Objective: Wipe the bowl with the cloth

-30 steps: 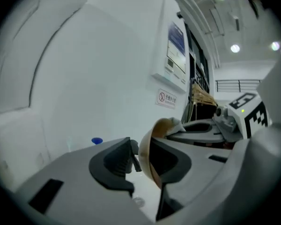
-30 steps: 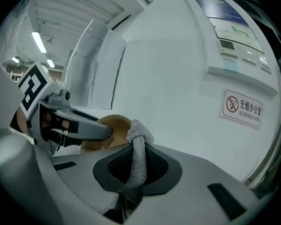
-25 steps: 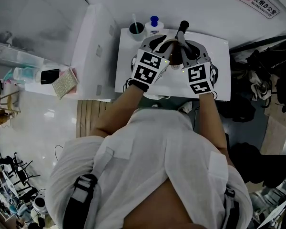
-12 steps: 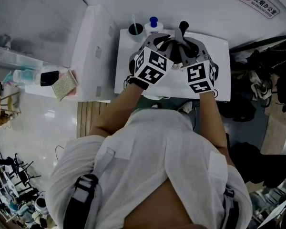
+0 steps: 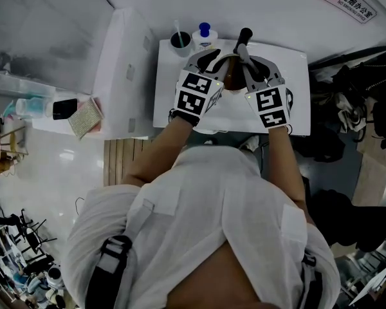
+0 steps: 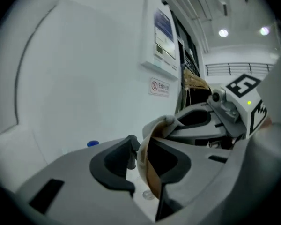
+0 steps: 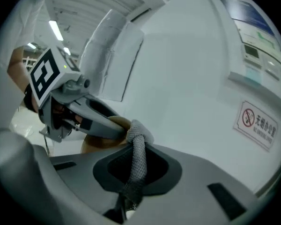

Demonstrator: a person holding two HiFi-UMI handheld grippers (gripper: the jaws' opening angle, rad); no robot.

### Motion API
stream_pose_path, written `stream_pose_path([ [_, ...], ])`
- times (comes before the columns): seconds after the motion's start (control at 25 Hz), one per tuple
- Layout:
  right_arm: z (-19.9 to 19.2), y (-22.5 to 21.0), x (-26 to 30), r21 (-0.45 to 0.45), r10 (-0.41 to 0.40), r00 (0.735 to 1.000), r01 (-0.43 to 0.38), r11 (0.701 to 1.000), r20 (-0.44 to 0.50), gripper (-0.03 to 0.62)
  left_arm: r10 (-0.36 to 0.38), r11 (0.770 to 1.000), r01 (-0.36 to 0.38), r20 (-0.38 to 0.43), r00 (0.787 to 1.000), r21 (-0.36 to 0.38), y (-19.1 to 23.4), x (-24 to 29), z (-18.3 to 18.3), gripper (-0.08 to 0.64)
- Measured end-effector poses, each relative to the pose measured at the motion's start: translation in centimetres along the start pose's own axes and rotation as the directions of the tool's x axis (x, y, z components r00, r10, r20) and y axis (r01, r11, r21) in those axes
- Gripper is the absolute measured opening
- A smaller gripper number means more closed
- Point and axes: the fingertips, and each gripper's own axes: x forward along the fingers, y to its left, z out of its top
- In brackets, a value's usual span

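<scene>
A brown bowl hangs over the white sink, between both grippers. My left gripper is shut on the bowl's rim, which stands on edge between its jaws. My right gripper is shut on a grey knitted cloth, and the bunched end of that cloth presses against the bowl. In the left gripper view the cloth sits on top of the bowl's edge with the right gripper behind it. The left gripper shows beside the bowl in the right gripper view.
A black tap lever rises at the sink's back edge. A dark cup with a stick in it and a blue-capped bottle stand at the back left. A white cabinet flanks the sink on the left.
The left gripper rolled one way with the bowl and has now rolled back. Both grippers sit slightly farther toward the tap than a second ago.
</scene>
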Motion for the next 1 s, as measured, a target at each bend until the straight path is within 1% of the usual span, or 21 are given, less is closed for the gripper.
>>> stream_pose_path([
  [0.04, -0.1, 0.4, 0.1, -0.058, 0.017, 1.0, -0.018, 0.998, -0.021, 0.041, -0.02, 0.997, 0.023, -0.039, 0.999, 0.074, -0.4, 0.4, -0.1, 0.103],
  [0.08, 0.0, 0.8, 0.3, -0.112, 0.034, 0.999, -0.039, 0.993, -0.041, 0.041, -0.036, 0.989, 0.048, -0.084, 0.996, 0.142, -0.8, 0.7, -0.3, 0.103],
  [0.16, 0.1, 1.4, 0.5, -0.198, 0.053, 0.996, -0.066, 0.978, -0.069, 0.043, -0.046, 0.963, 0.089, -0.168, 0.985, 0.256, -1.3, 1.2, -0.6, 0.082],
  [0.2, 0.3, 1.3, 0.5, -0.218, 0.053, 0.996, -0.068, 0.974, -0.075, 0.042, -0.043, 0.95, 0.101, -0.198, 0.979, 0.294, -1.4, 1.3, -0.6, 0.064],
  [0.24, 0.4, 1.1, 0.5, -0.217, 0.052, 0.996, -0.066, 0.974, -0.072, 0.043, -0.042, 0.945, 0.107, -0.212, 0.976, 0.309, -1.4, 1.3, -0.5, 0.052],
  [0.28, 0.6, 0.9, 0.5, -0.197, 0.05, 0.997, -0.061, 0.978, -0.061, 0.043, -0.043, 0.948, 0.106, -0.21, 0.977, 0.299, -1.3, 1.3, -0.3, 0.051],
  [0.32, 0.8, 0.7, 0.4, -0.165, 0.049, 0.998, -0.056, 0.985, -0.043, 0.043, -0.045, 0.958, 0.098, -0.197, 0.979, 0.269, -1.3, 1.3, -0.1, 0.052],
  [0.44, 1.2, 0.5, 0.4, -0.058, 0.061, 0.997, -0.059, 0.997, 0.037, 0.061, -0.048, 0.985, 0.071, -0.148, 0.988, 0.156, -1.0, 1.2, -0.1, 0.052],
  [0.52, 1.2, 0.7, 0.4, -0.004, 0.081, 0.992, -0.081, 0.997, 0.095, 0.07, -0.057, 0.994, 0.068, -0.132, 0.99, 0.085, -0.9, 1.1, -0.6, 0.055],
  [0.6, 1.2, 0.9, 0.3, 0.041, 0.106, 0.984, -0.113, 0.993, 0.147, 0.083, -0.073, 0.996, 0.079, -0.135, 0.988, 0.039, -0.8, 1.1, -1.3, 0.057],
  [0.64, 1.3, 1.0, 0.2, 0.062, 0.118, 0.978, -0.13, 0.99, 0.17, 0.092, -0.078, 0.996, 0.084, -0.144, 0.986, 0.036, -0.8, 1.1, -1.6, 0.055],
  [0.72, 1.6, 0.9, 0.0, 0.108, 0.135, 0.966, -0.161, 0.981, 0.219, 0.099, -0.074, 0.995, 0.085, -0.169, 0.983, 0.059, -0.5, 1.1, -2.2, 0.054],
  [0.8, 2.1, 0.4, -0.5, 0.165, 0.128, 0.953, -0.177, 0.97, 0.273, 0.096, -0.056, 0.993, 0.075, -0.198, 0.979, 0.088, 0.0, 1.0, -2.9, 0.044],
  [0.84, 2.3, -0.1, -0.7, 0.196, 0.114, 0.949, -0.177, 0.965, 0.294, 0.088, -0.048, 0.994, 0.068, -0.206, 0.977, 0.09, 0.4, 1.0, -3.1, 0.037],
  [0.88, 2.4, -0.7, -0.9, 0.225, 0.097, 0.946, -0.172, 0.959, 0.309, 0.066, -0.041, 0.995, 0.059, -0.206, 0.978, 0.082, 0.8, 0.9, -3.3, 0.032],
  [1.0, 2.2, -2.3, -1.5, 0.279, 0.043, 0.944, -0.141, 0.95, 0.328, 0.052, -0.009, 0.999, 0.017, -0.188, 0.982, 0.041, 2.3, 0.6, -3.7, 0.029],
])
